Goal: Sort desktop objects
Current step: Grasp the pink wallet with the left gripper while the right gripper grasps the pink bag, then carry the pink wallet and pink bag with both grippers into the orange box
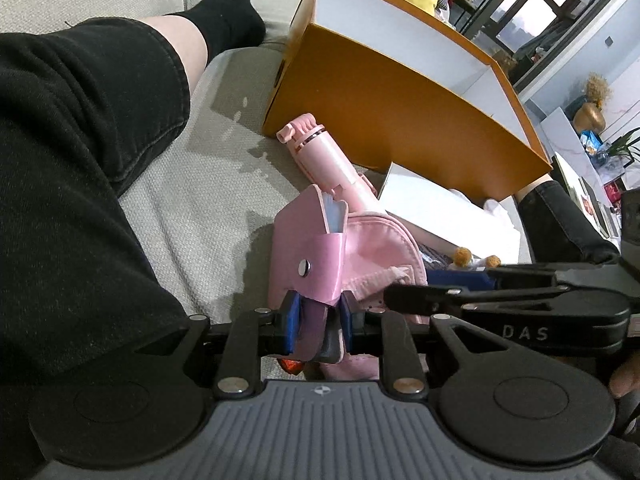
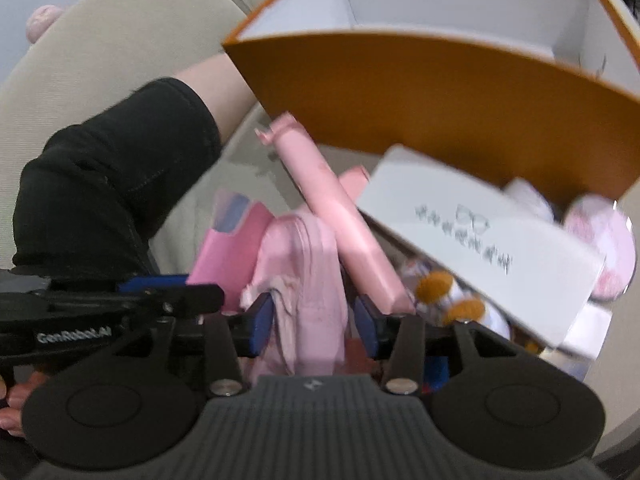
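Observation:
My left gripper [image 1: 318, 320] is shut on the flap of a pink pouch [image 1: 352, 256] with a metal snap, lying on the beige sofa. My right gripper [image 2: 314, 314] has its blue pads around the other side of the same pink pouch [image 2: 308, 272]; the jaws stand fairly wide and the view is blurred. My right gripper also shows in the left wrist view [image 1: 404, 290], beside the pouch. A pink selfie stick [image 1: 324, 156] lies behind the pouch, in front of an open orange box [image 1: 392, 108]. It shows in the right wrist view too [image 2: 340, 216].
A white glasses case box [image 2: 480, 240] leans against the orange box [image 2: 440, 96]. A small plush toy with orange feet [image 2: 440, 288] and a pink round item [image 2: 604, 248] lie under it. The person's legs in black shorts [image 1: 80, 140] lie left on the sofa [image 1: 208, 184].

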A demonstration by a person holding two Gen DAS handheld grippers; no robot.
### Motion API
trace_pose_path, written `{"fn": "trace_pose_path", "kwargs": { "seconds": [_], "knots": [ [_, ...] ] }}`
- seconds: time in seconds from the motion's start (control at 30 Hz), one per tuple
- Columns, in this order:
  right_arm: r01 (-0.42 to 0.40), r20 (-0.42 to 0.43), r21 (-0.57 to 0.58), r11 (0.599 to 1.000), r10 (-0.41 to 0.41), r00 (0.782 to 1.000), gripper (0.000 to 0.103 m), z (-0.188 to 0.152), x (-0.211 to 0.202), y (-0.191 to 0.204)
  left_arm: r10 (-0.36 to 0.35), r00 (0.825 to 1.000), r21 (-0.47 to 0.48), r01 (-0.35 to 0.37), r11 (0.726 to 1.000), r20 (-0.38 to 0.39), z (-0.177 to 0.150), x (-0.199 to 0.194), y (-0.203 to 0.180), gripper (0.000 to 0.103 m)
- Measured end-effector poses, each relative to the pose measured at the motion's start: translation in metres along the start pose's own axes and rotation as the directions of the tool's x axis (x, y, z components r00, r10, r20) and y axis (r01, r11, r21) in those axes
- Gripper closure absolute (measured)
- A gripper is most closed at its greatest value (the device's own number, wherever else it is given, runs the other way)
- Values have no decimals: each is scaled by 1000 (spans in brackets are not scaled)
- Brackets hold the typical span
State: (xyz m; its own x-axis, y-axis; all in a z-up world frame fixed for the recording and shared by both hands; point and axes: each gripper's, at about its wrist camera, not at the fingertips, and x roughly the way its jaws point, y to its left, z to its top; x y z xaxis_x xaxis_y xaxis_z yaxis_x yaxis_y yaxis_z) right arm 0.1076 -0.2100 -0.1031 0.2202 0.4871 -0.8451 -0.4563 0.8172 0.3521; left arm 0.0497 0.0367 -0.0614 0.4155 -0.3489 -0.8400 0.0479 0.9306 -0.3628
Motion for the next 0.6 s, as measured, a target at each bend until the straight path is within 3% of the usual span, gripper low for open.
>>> {"fn": "trace_pose_path", "kwargs": {
  "seconds": [0.13,0.33,0.5,0.6],
  "knots": [
    [-72,-49,85,994,76,996,56,1,16,-14,0,1000,-3,0,1000,1,0,0,0,79],
    [-172,-25,113,979,176,984,63,1,3,-14,8,1000,-10,-8,1000,-5,2,0,-1,78],
    [-171,-3,36,985,172,985,72,5,-12,-1,26,1000,-3,-26,1000,1,2,-1,-3,79],
    [-158,24,-32,987,159,987,74,4,-27,11,62,997,41,-64,997,46,2,-11,-10,80]
  ]
}}
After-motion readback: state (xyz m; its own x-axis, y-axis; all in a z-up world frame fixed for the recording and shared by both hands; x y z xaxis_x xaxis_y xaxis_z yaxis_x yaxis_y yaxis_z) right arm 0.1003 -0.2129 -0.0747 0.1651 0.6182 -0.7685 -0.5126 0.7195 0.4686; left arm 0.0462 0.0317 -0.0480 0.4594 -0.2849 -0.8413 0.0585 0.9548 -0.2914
